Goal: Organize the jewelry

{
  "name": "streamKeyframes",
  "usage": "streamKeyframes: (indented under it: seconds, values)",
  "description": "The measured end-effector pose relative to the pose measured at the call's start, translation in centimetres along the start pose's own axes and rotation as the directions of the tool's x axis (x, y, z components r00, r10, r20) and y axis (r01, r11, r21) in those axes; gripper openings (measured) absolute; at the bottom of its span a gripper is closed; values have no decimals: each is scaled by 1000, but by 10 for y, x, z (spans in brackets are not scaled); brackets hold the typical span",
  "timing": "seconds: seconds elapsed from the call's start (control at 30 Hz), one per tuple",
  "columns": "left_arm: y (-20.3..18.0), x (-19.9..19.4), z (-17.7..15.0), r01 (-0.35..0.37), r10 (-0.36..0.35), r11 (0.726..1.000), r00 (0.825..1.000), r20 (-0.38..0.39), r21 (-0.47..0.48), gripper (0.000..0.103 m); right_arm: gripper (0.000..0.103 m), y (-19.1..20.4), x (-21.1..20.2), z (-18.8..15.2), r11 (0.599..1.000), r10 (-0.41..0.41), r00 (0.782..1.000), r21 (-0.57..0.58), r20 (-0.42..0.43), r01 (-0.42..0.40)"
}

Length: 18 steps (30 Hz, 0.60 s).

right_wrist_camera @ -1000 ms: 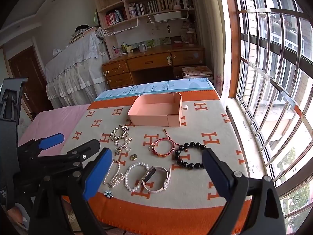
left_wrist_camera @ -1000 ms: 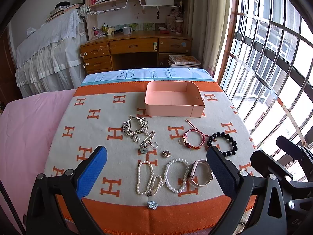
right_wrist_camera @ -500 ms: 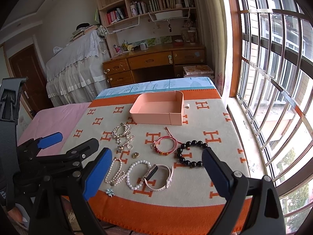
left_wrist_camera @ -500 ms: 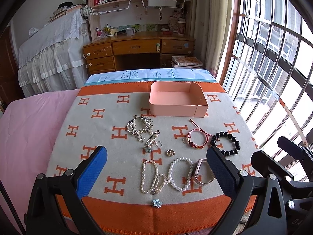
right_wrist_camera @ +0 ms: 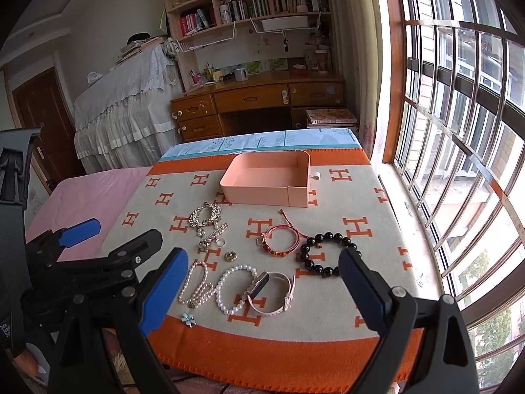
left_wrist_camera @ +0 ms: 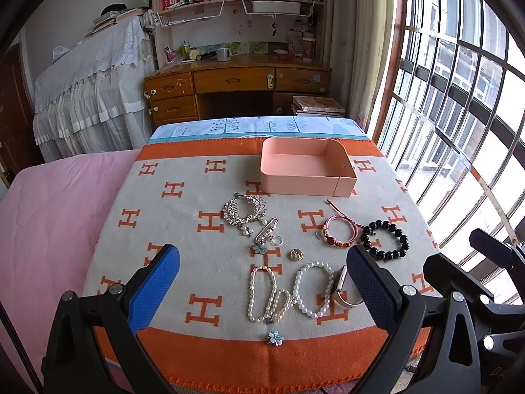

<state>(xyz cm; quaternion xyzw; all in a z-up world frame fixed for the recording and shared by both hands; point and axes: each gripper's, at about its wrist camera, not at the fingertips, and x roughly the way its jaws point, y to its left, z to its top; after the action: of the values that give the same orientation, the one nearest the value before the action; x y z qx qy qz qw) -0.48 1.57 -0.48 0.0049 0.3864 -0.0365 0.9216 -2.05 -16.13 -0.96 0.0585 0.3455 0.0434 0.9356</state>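
Note:
A pink open tray [left_wrist_camera: 346,172] [right_wrist_camera: 298,193] stands at the far side of the orange and cream blanket [left_wrist_camera: 183,226]. In front of it lie a silver leaf brooch [left_wrist_camera: 244,210], a pin [left_wrist_camera: 267,229], a gold button [left_wrist_camera: 296,254], a red cord bracelet [left_wrist_camera: 339,231], a black bead bracelet [left_wrist_camera: 385,241], pearl bracelets [left_wrist_camera: 282,290], a pink watch [right_wrist_camera: 272,292] and a flower charm [left_wrist_camera: 275,338]. My left gripper [left_wrist_camera: 262,290] is open and empty near the front edge. My right gripper [right_wrist_camera: 262,292] is open and empty, to its right.
The blanket covers a bed with a pink sheet [left_wrist_camera: 49,216] at the left. A barred window [left_wrist_camera: 459,115] runs along the right. A wooden desk [left_wrist_camera: 236,82] with bookshelves and a white-draped piece of furniture [left_wrist_camera: 92,88] stand behind.
Both grippers have drawn back and up a little, so the jewelry and tray sit lower and farther in both views. Nothing on the blanket has moved.

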Motion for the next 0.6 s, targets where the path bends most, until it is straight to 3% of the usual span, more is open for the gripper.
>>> streamKeyframes:
  seconds: [0.6]
  values:
    - [13,-2,4,8,-8,1000,1000,6,14,101,94,3,-7,5,1000,8,1000,-2,-1,-8]
